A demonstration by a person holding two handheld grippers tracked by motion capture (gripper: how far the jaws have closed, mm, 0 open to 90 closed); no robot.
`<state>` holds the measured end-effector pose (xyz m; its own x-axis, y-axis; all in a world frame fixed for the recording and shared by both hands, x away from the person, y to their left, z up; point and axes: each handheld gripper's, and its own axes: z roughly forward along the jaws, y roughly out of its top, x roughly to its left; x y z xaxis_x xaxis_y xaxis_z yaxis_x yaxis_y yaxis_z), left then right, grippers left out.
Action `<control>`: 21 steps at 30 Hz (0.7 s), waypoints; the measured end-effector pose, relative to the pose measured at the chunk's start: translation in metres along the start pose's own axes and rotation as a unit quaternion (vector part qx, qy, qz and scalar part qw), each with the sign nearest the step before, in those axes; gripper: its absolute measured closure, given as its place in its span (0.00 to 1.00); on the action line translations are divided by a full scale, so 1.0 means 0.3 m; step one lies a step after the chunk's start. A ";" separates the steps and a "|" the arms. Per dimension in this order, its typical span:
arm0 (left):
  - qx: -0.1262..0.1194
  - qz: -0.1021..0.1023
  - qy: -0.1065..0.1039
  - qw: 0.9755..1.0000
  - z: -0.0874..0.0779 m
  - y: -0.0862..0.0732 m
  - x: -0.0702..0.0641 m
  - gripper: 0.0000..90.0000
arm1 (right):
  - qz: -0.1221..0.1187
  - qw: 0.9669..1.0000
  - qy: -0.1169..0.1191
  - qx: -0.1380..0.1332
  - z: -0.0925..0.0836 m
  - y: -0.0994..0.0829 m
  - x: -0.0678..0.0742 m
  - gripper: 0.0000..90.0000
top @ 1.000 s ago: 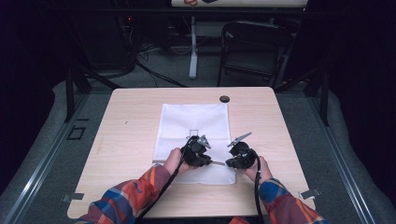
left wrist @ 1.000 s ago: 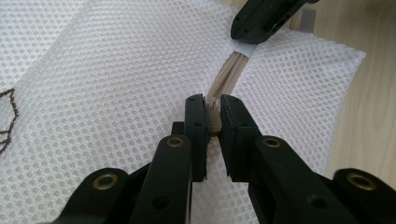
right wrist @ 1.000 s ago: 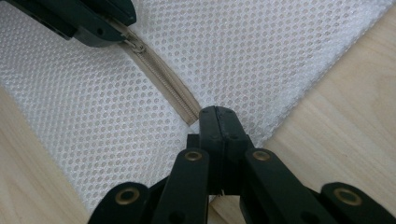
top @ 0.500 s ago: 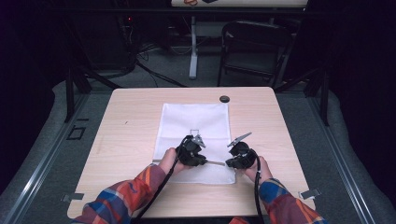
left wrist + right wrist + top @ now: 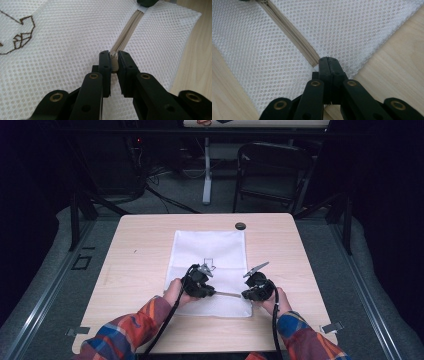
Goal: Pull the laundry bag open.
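High view: white mesh bag (image 5: 207, 270) flat on the wooden table (image 5: 135, 270), long axis running from the near edge toward the far one, zipper (image 5: 227, 294) crossing its near end from side to side. Left gripper (image 5: 199, 281) over the middle of that zipper line, right gripper (image 5: 257, 287) at the bag's near right corner, both close to the person's edge of the table; bare wood wide to the left, narrower to the right, a small dark disc (image 5: 240, 226) well apart at the far edge. Left gripper view: jaws nearly together, clamped on the beige zipper pull (image 5: 114, 60), with the closed beige zipper (image 5: 127, 31) stretching straight ahead toward the other gripper's tip at the bag's end; brown stitched emblem (image 5: 21, 37) off to the left, table wood just beyond the mesh on the right. Right gripper view: jaws fully pinched on the end of the zipper tape (image 5: 313, 60) and mesh corner, zipper (image 5: 287, 27) leading diagonally away to the upper left, bare table on both sides. Judging from this: pull to travel along the zipper's own line, away from the right gripper's anchoring hold, with plenty of mesh length and open table on that side.
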<state>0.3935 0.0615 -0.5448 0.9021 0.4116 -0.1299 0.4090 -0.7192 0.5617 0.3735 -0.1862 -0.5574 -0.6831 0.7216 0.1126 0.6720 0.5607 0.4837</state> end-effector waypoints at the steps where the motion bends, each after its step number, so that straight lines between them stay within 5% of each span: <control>1: 0.000 -0.002 0.000 1.000 -0.004 -0.004 0.003 0.91 | 0.000 1.000 0.000 0.001 0.000 0.000 0.000 1.00; 21: -0.003 -0.019 0.008 1.000 -0.063 -0.062 0.032 0.91 | -0.002 1.000 0.002 0.002 -0.001 0.000 -0.001 1.00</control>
<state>0.3920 0.0895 -0.5410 0.8836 0.4474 -0.1381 0.4418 -0.6992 0.5620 0.3736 -0.1864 -0.5571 -0.6874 0.7174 0.1132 0.6699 0.5660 0.4804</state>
